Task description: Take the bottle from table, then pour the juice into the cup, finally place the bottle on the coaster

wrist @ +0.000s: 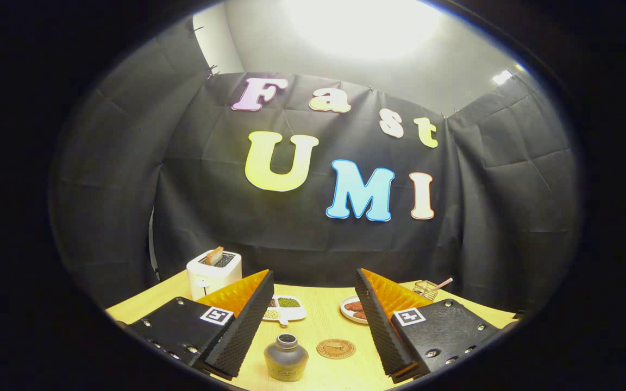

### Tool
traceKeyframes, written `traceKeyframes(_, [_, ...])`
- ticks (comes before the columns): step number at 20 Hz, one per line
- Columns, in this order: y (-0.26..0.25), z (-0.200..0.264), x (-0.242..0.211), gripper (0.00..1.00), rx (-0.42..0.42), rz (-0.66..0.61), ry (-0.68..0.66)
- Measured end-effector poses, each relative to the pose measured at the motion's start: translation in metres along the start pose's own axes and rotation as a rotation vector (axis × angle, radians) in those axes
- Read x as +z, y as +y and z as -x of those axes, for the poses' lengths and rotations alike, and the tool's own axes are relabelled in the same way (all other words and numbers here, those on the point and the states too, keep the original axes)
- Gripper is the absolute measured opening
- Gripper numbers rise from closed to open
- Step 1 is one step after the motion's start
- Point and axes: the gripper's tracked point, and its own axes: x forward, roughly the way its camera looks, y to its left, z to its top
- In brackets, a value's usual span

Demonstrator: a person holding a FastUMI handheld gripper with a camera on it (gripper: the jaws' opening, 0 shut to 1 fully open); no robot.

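The place was a staged recording booth dressed as a small kitchen corner, not a real home; black cloth [313, 228] hung in creased panels on three sides, clipped along its top edge, with a plain pale wall and a bright ceiling light [364, 24] above it; a light wooden table [324, 317] stood against the cloth; on it sat kitchen props: a white toaster [212, 273] with a slice in its slot, a divided white dish [283, 309] of beans, a small plate [354, 309] of brown food, a wire basket [426, 289], a round coaster [336, 348] and a squat dark bottle [286, 358].
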Motion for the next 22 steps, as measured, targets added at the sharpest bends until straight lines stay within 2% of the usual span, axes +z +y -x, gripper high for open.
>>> traceKeyframes(8, [0.022, -0.017, -0.069, 0.92, 0.063, -0.074, 0.010])
traceKeyframes(15, [0.032, -0.026, -0.118, 0.92, 0.100, 0.014, 0.075])
traceKeyframes(22, [0.039, -0.027, -0.166, 0.92, 0.117, -0.004, 0.141])
